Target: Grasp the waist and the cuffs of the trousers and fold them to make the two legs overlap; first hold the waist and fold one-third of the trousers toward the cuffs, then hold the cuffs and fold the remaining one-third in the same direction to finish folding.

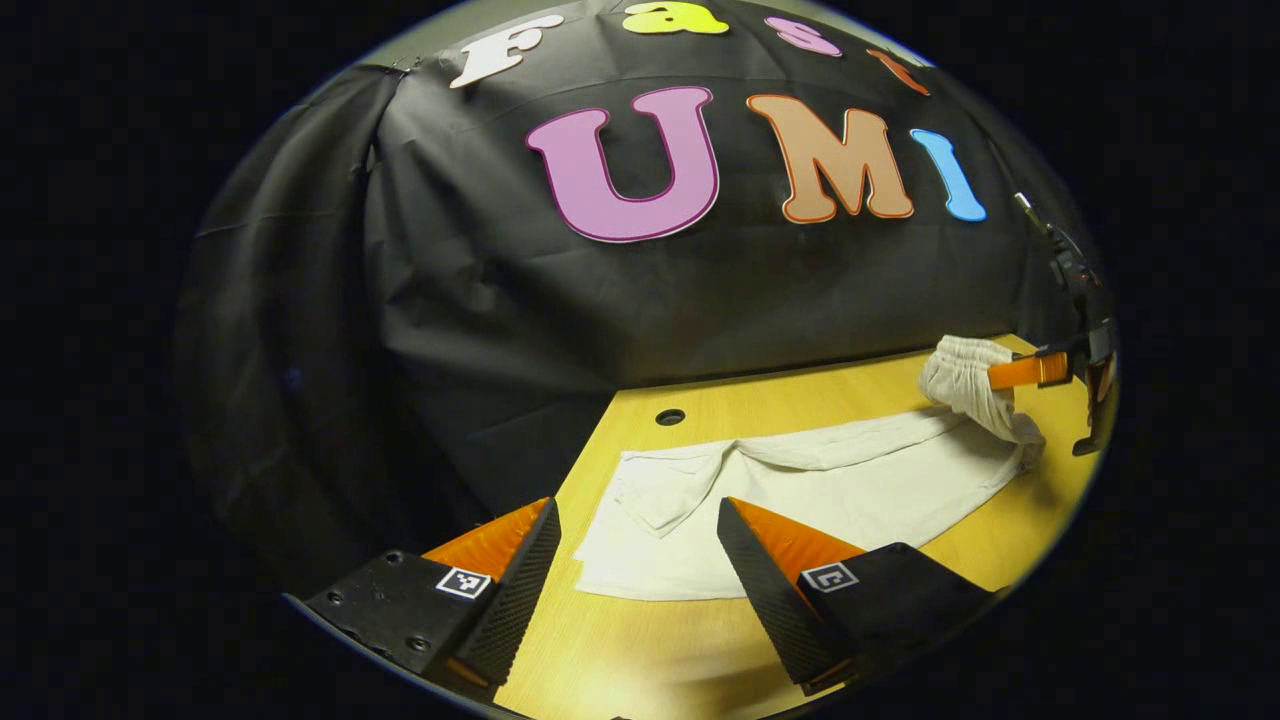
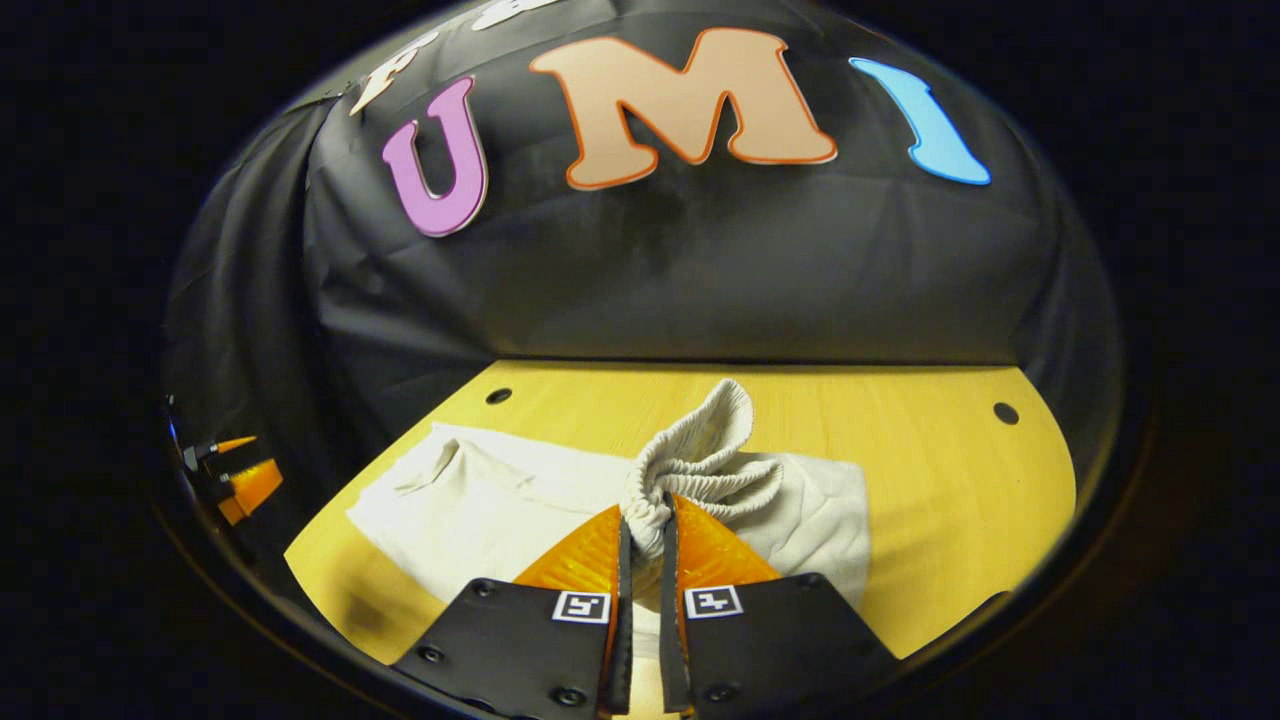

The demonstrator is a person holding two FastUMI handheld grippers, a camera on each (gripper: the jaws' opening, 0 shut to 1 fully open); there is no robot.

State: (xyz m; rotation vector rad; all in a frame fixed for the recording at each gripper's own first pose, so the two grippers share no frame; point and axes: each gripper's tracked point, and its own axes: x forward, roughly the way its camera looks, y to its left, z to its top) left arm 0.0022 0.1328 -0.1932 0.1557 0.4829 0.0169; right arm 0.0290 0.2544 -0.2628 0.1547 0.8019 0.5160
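Two legs are not yet overlapped: the waist (image 2: 700, 460) at frame centre is clenched by the right gripper (image 2: 645, 545); the cuffs (image 1: 640, 500) must be grasped by the released left gripper (image 1: 635, 540).

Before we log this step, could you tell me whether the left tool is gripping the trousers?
No, the left tool stands open above the trousers.

White trousers (image 1: 860, 490) lie flat along the yellow worktop (image 1: 650, 640), legs overlapped. The gathered elastic waist (image 2: 705, 460) is bunched and lifted off the surface; the cuffs (image 1: 650, 500) lie rumpled at the opposite end.
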